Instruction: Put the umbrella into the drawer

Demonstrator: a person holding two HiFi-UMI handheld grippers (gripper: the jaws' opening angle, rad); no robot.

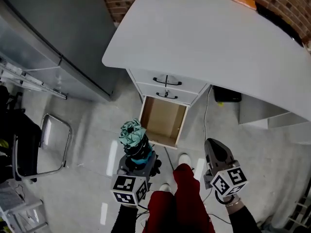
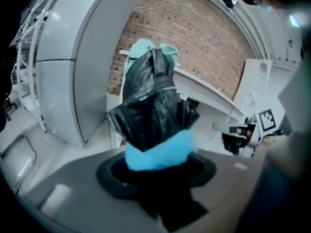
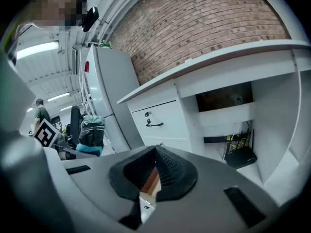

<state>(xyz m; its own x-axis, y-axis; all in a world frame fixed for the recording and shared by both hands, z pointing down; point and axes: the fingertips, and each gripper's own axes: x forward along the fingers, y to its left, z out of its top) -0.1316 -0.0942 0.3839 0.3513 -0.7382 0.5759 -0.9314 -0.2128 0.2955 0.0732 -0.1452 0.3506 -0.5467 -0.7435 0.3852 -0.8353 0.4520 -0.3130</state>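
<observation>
The folded umbrella point(image 1: 135, 140), black with a mint-green cover and a blue band, stands upright in my left gripper point(image 1: 138, 161), whose jaws are shut on its lower end. In the left gripper view the umbrella point(image 2: 153, 101) fills the middle, rising out of the left gripper point(image 2: 155, 164). The open bottom drawer point(image 1: 163, 120), wooden inside and bare, lies pulled out just beyond the umbrella. My right gripper point(image 1: 217, 152) hangs to the drawer's right, its tips meeting, with nothing held. In its own view the right gripper point(image 3: 155, 152) points toward the desk's closed drawers point(image 3: 155, 123).
A white desk point(image 1: 204, 38) spans the top, with two closed drawers point(image 1: 166, 81) above the open one. A grey cabinet point(image 1: 48, 33) stands at left, a metal chair frame point(image 1: 48, 144) below it. A black box point(image 1: 227, 95) sits under the desk. Red trousers point(image 1: 180, 203) are at the bottom.
</observation>
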